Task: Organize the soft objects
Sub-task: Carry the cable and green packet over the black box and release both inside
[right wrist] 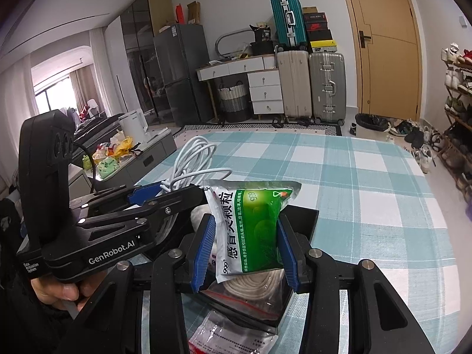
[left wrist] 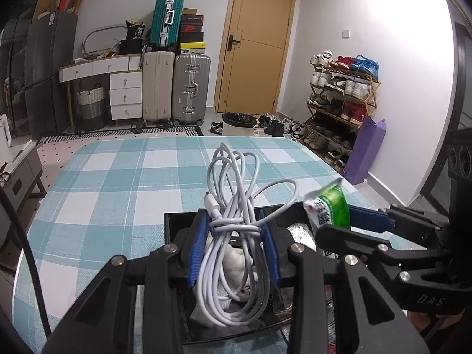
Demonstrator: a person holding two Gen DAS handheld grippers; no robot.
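My left gripper (left wrist: 236, 233) is shut on a coiled white cable (left wrist: 236, 253) and holds it over a black tray (left wrist: 172, 221) on the checked tablecloth. The cable also shows in the right wrist view (right wrist: 191, 159). My right gripper (right wrist: 246, 244) is shut on a green and white medicine sachet (right wrist: 250, 230), held upright over the same tray (right wrist: 303, 218). The sachet shows at the right in the left wrist view (left wrist: 330, 206). A coiled white rope (right wrist: 253, 286) and other soft items lie in the tray below.
A clear packet with red print (right wrist: 227, 336) lies on the tablecloth (right wrist: 368, 191) at the tray's near edge. Beyond the table stand suitcases (left wrist: 177, 88), a white drawer unit (left wrist: 125, 94), a shoe rack (left wrist: 339, 103) and a low grey cabinet (right wrist: 141, 159).
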